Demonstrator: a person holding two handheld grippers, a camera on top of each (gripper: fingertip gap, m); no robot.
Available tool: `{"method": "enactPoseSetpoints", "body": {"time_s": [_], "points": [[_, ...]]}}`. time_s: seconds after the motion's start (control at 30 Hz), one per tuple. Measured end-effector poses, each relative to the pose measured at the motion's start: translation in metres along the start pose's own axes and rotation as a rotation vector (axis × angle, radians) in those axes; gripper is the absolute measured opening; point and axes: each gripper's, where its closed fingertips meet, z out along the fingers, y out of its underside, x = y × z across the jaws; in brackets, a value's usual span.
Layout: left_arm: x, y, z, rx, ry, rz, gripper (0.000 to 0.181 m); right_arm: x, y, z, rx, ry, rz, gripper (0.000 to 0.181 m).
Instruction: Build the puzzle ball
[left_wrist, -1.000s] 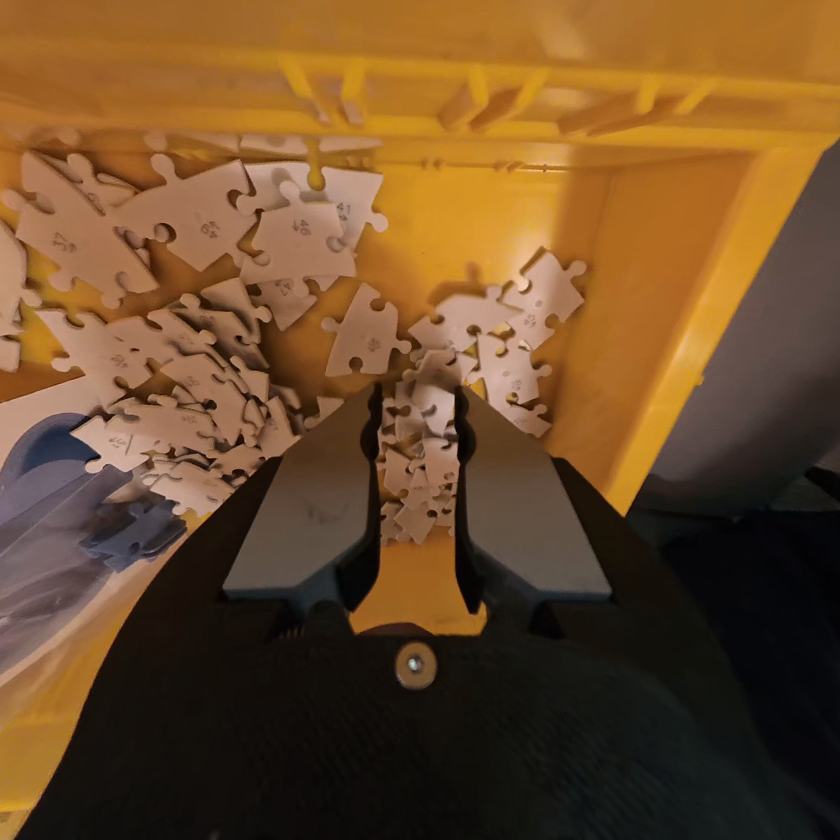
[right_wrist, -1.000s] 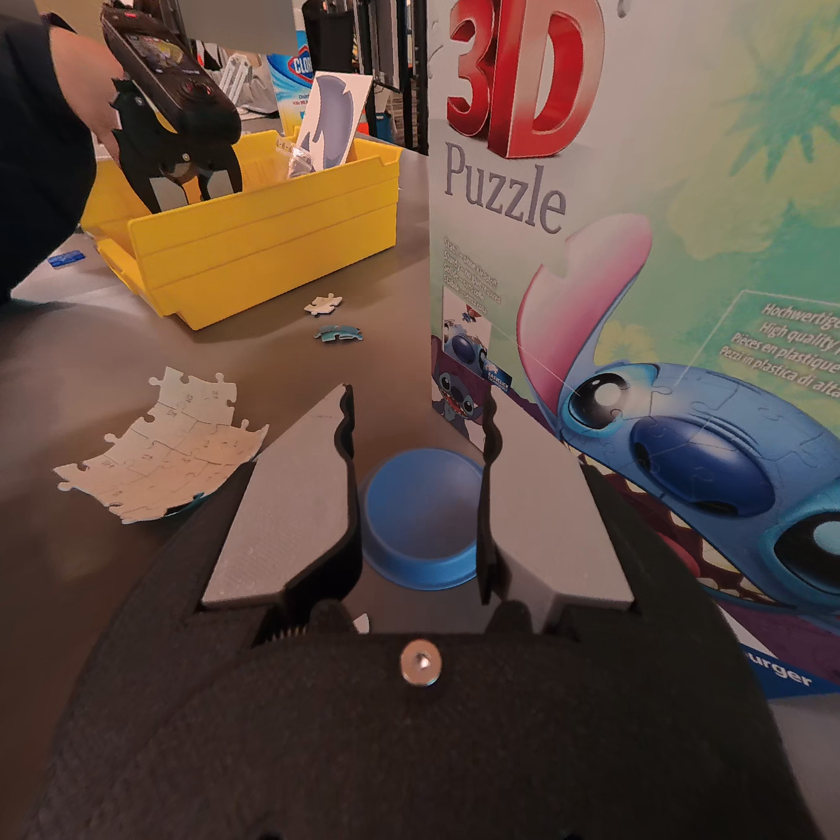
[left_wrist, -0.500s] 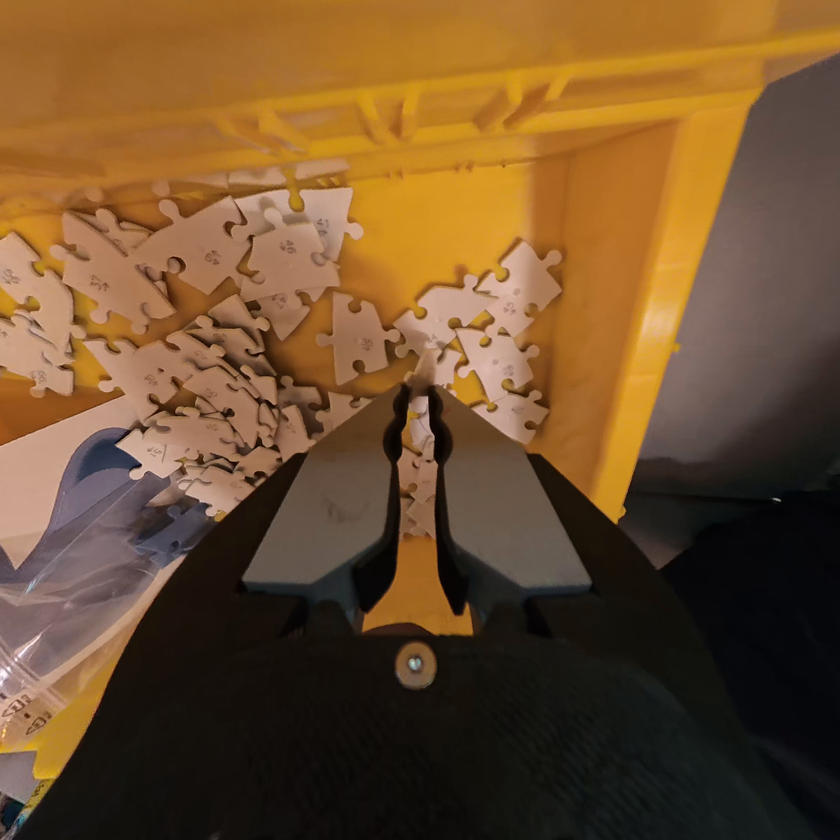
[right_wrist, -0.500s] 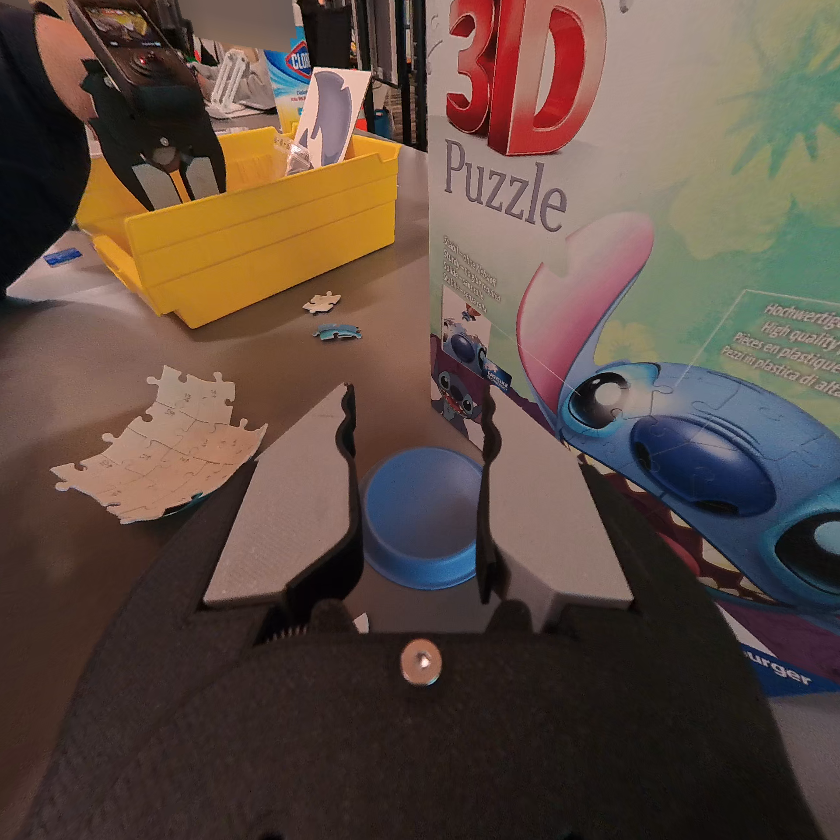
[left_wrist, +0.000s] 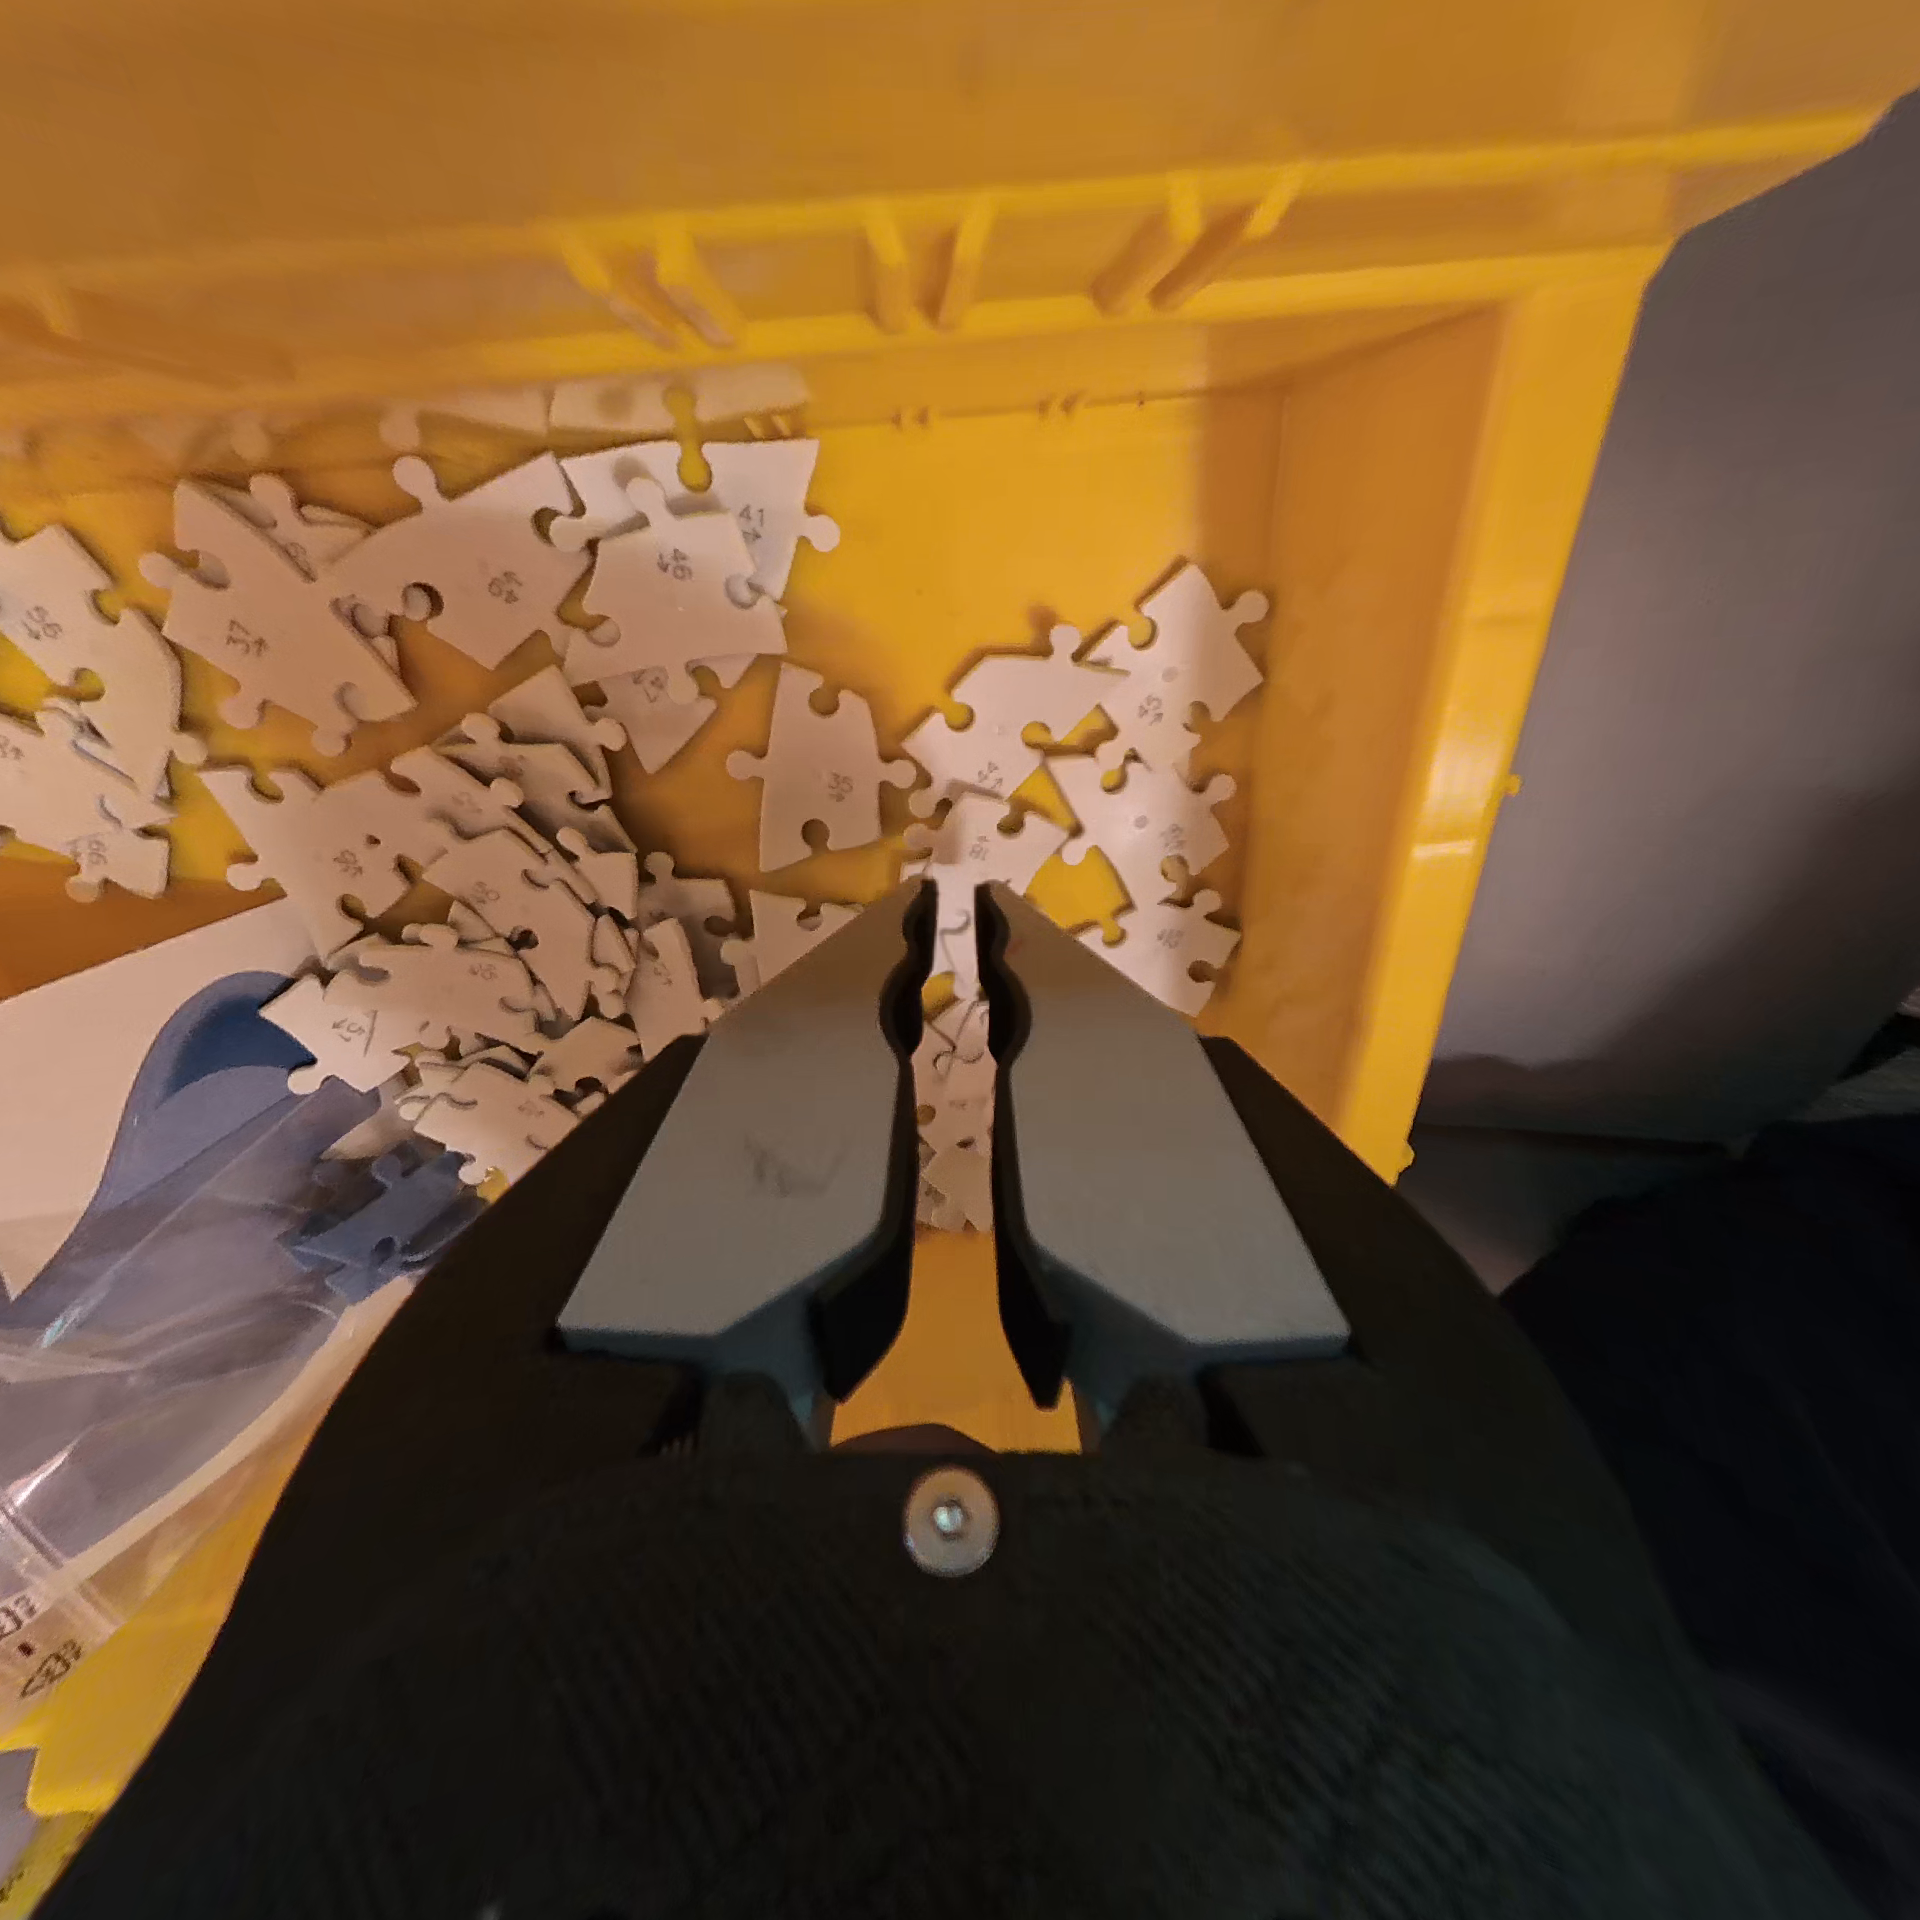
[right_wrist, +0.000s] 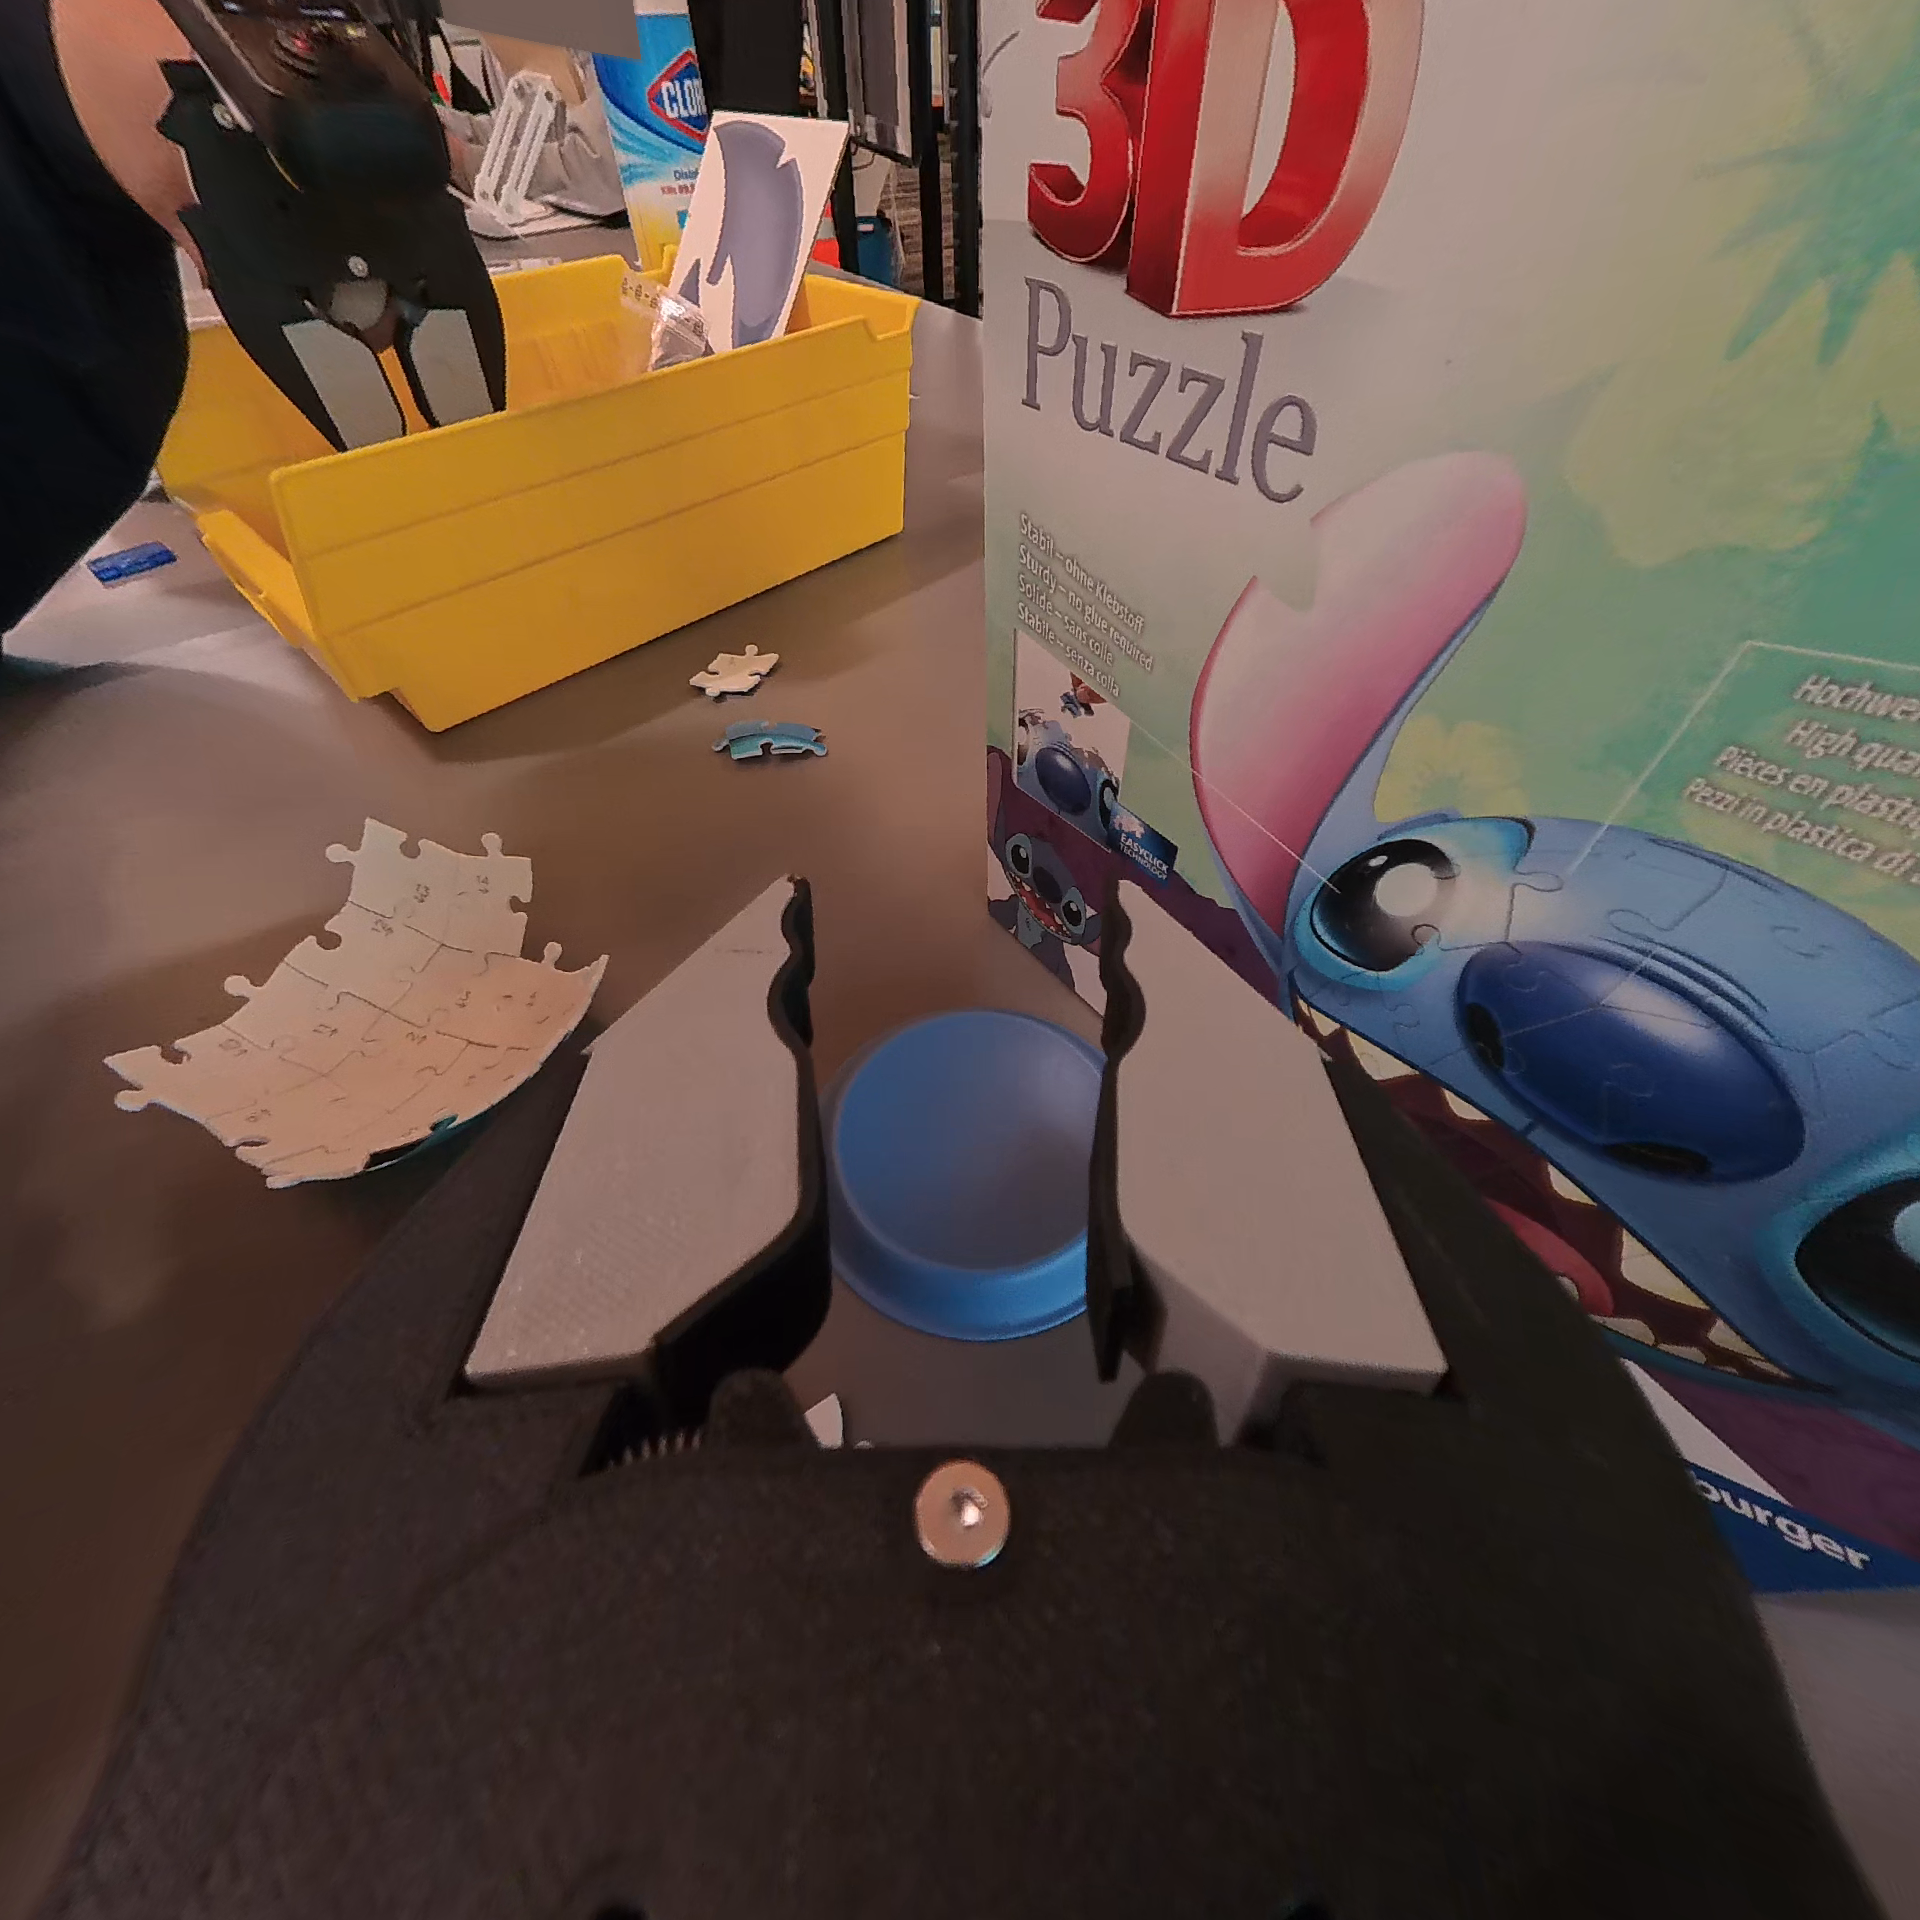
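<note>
Left claw (left_wrist: 956, 904) is down inside the yellow bin (left_wrist: 1351, 727), tips nearly together w/ a thin gap over the loose pale puzzle pieces (left_wrist: 831, 790). Can't tell if a piece is pinched between them. Pieces lie face down, heaped toward the bin's left and centre, a few by the right wall. A clear bag (left_wrist: 156, 1299) w/ blue pieces sits lower left.

Right claw (right_wrist: 956, 914) is released, jaws wide, hanging just above the bench (right_wrist: 156, 1299) w/ the blue round stand (right_wrist: 966, 1164) showing between them. Joined curved section of the ball (right_wrist: 384, 1008) lies on the bench to the left, pale side up. Two stray pieces (right_wrist: 769, 740) sit between bin and puzzle box (right_wrist: 1558, 520), which stands upright on the right.
</note>
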Motion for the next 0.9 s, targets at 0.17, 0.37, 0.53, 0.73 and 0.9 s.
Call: {"method": "enactPoseSetpoints", "body": {"time_s": [0.17,0.37,0.53,0.73,0.9], "points": [[0.003,-0.002,0.003,-0.005,0.014,0.028,0.0,0.0,0.001,0.001,-0.008,0.001,-0.002,0.052],[0.002,-0.003,0.006,0.005,0.035,-0.008,0.024,-0.001,0.001,0.0,-0.006,-0.001,-0.002,0.051],[0.004,-0.009,0.011,0.011,0.035,0.029,0.027,-0.001,0.0,0.0,-0.003,0.002,-0.008,0.05],[0.001,-0.01,0.014,0.009,0.021,0.014,0.021,-0.001,-0.002,-0.002,0.002,0.005,-0.014,0.05],[0.005,0.0,0.014,-0.033,0.054,0.014,0.0,-0.002,-0.002,-0.002,0.001,0.004,-0.016,0.049]]}}
